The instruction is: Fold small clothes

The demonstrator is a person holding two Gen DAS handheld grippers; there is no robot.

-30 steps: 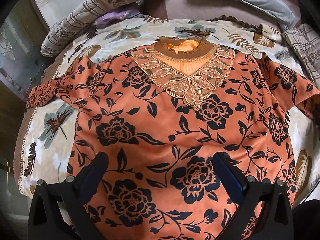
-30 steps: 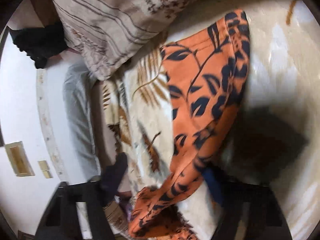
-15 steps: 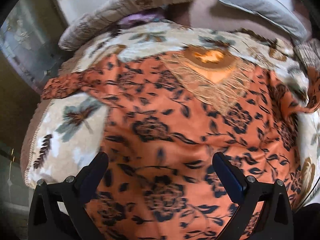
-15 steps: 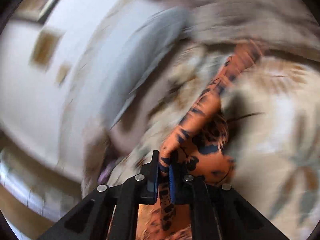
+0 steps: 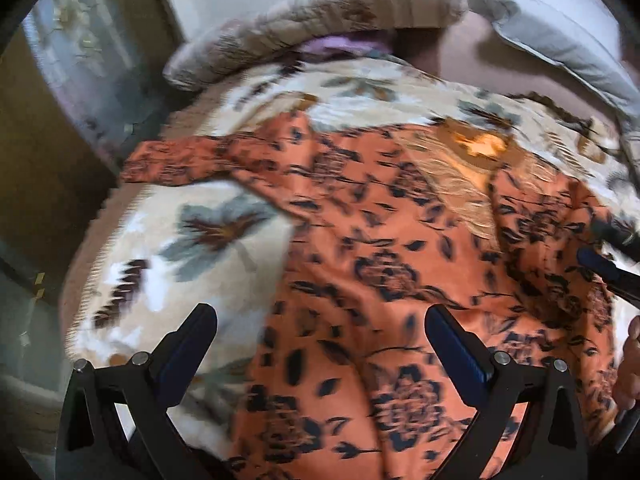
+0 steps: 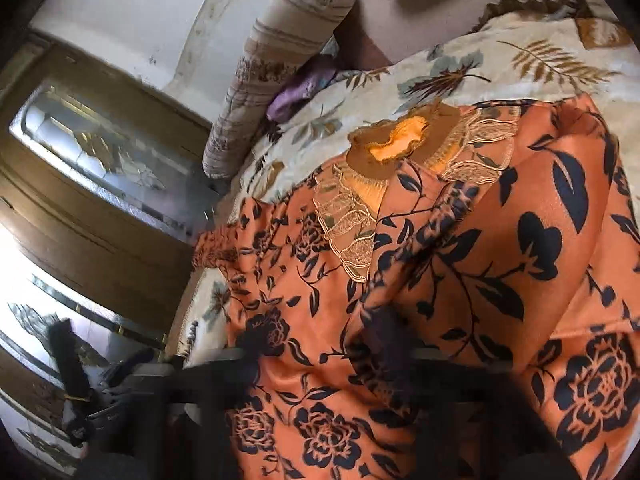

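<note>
One orange blouse (image 5: 400,280) (bedspread (image 5: 192,240) beneath)

My left black two-finger gripper (image 5: 320,336) points steeply down, its blue-padded jaws spread wide and empty; my right black gripper (image 5: 612,256) enters at three o'clock, its jaws having just been opening, nothing pinched between them.

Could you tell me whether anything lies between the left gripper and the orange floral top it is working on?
Nothing visible does. The left gripper is open directly over the orange floral top, which lies spread on the leaf-print blanket. The striped bolster and grey pillow lie beyond the collar, out of the way.
</note>
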